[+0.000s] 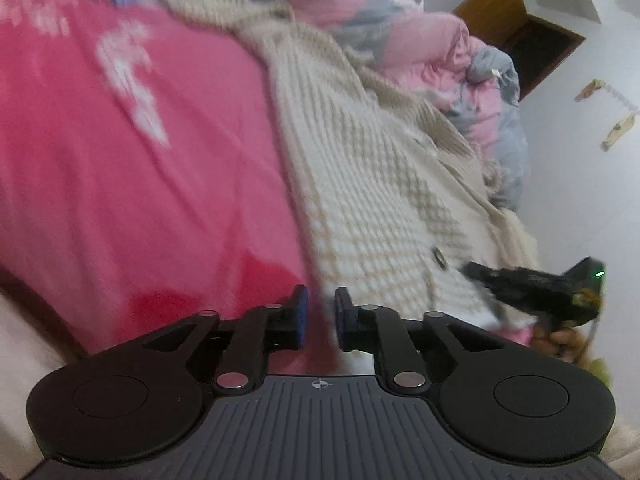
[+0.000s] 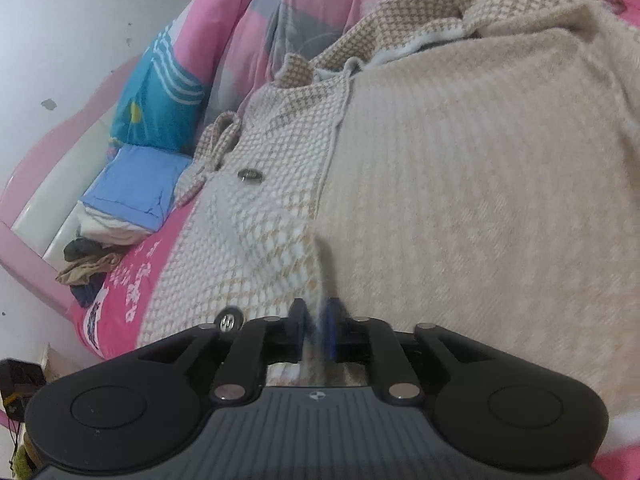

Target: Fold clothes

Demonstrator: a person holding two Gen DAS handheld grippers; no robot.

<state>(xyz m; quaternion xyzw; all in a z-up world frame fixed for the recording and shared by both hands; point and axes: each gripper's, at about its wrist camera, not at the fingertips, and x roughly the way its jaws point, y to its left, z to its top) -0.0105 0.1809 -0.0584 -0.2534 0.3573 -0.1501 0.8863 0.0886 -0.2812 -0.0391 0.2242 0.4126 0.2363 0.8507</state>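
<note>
Pinching a raised fold of the cream knitted cardigan (image 2: pixel 400 160) between narrowly parted pads, the right hand-held gripper (image 2: pixel 317 330) sits nearest. The left hand-held gripper (image 1: pixel 321 316) hangs with a slim gap between its pads and nothing in it, over the pink bedsheet (image 1: pixel 140 184). The cardigan lies spread on the bed, a pink-and-grey quilt (image 1: pixel 440 48) bunched beyond it.
</note>
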